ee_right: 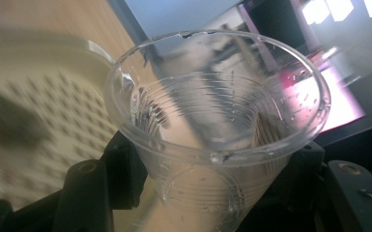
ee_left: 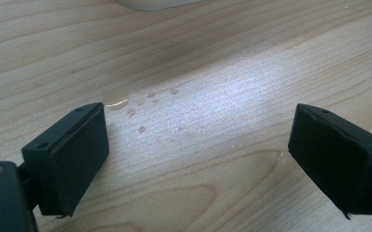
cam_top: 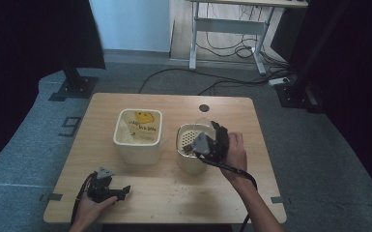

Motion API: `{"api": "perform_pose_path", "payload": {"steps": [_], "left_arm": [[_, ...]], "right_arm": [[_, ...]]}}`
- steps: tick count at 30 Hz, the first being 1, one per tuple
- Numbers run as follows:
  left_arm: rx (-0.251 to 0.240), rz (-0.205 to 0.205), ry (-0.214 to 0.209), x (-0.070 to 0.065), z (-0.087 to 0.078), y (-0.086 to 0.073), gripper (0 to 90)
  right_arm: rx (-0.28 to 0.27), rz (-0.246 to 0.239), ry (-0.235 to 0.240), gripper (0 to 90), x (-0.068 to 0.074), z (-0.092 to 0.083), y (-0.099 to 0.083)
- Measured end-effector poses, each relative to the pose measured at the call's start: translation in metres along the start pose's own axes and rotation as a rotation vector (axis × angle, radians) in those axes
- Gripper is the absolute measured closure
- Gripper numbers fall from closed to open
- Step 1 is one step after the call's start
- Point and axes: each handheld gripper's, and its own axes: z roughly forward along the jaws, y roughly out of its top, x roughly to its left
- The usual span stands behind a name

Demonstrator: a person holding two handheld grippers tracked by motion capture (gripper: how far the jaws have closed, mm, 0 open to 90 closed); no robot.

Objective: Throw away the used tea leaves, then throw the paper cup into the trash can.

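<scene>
One clear plastic cup (ee_right: 217, 130) being pinched by the right gripper (ee_right: 212, 193) (over the strainer bin (cam_top: 186, 140)), two cream bins, left gripper (ee_left: 198, 159) resting with jaws spread, holding nothing.

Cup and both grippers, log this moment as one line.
right gripper: shut on cup | cup: over strainer bin | left gripper: open, empty, over table

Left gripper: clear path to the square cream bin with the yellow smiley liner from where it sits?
Probably yes. The left gripper rests open on the wooden table, with bare wood between it and the square cream bin. The right gripper holds a clear plastic cup off to the side.
</scene>
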Motion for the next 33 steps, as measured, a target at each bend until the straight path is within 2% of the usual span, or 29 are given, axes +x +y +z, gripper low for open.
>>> {"api": "perform_pose_path", "payload": {"steps": [3, 5, 6, 11, 14, 16, 22, 33], "left_arm": [[0.0, 0.0, 0.001, 0.0, 0.0, 0.0, 7.1], [0.0, 0.001, 0.001, 0.0, 0.0, 0.0, 7.1], [0.0, 0.0, 0.001, 0.0, 0.0, 0.0, 7.1], [0.0, -0.001, 0.0, 0.0, 0.0, 0.0, 7.1], [-0.005, -0.006, -0.004, -0.001, 0.0, 0.0, 7.1], [-0.005, -0.005, -0.006, -0.001, 0.0, 0.001, 7.2], [-0.005, 0.007, -0.017, -0.003, -0.001, 0.0, 7.2], [-0.005, 0.012, -0.026, -0.003, -0.002, 0.0, 7.2]], "right_arm": [[-0.051, 0.307, 0.125, 38.8, -0.017, -0.001, -0.009], [-0.088, 0.448, 0.193, 38.5, -0.026, -0.001, -0.014], [-0.12, 0.534, 0.244, 38.5, -0.032, -0.001, -0.017], [-0.191, 0.681, 0.337, 36.9, -0.042, 0.0, -0.011], [-0.223, 0.735, 0.397, 36.8, -0.042, 0.002, -0.001], [-0.234, 0.749, 0.416, 36.8, -0.04, 0.006, 0.008], [-0.231, 0.745, 0.479, 36.8, -0.024, 0.025, 0.04], [-0.226, 0.703, 0.555, 36.2, 0.003, 0.046, 0.096]]}}
